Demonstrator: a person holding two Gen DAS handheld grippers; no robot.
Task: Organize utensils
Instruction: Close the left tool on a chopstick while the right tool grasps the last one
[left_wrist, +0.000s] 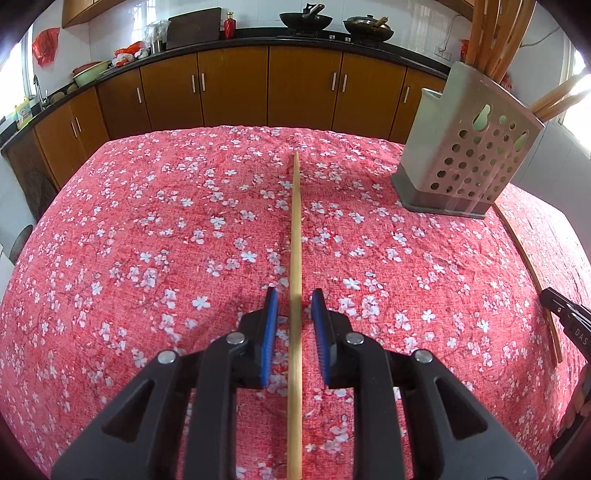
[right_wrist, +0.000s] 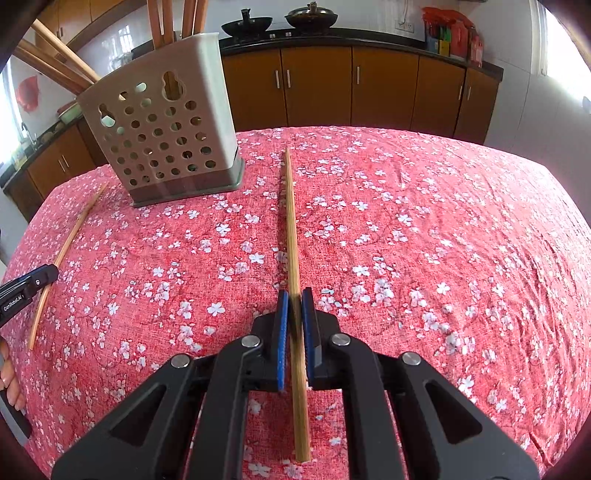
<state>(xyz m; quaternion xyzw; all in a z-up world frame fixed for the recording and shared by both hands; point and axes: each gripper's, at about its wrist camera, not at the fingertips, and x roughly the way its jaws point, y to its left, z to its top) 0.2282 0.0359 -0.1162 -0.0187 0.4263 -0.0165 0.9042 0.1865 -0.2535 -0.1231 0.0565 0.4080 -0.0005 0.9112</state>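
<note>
Bamboo chopstick (right_wrist: 293, 258) sits clenched in right tongs (right_wrist: 295, 306), aimed toward 12 o'clock, probably for the holder (right_wrist: 166, 122); left tongs (left_wrist: 293, 306) straddle another chopstick (left_wrist: 295, 240), released.

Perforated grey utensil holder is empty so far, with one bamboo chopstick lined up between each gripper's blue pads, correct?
Not empty: the perforated grey utensil holder already has several wooden chopsticks standing in it, as the right wrist view shows. One bamboo chopstick does lie between each gripper's blue pads.

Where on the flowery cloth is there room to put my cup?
The far right of the tablecloth, beyond the right chopstick, is bare. So is the left stretch beside the left chopstick. It is crowded between the chopsticks, where the holder stands, full of chopsticks.
</note>
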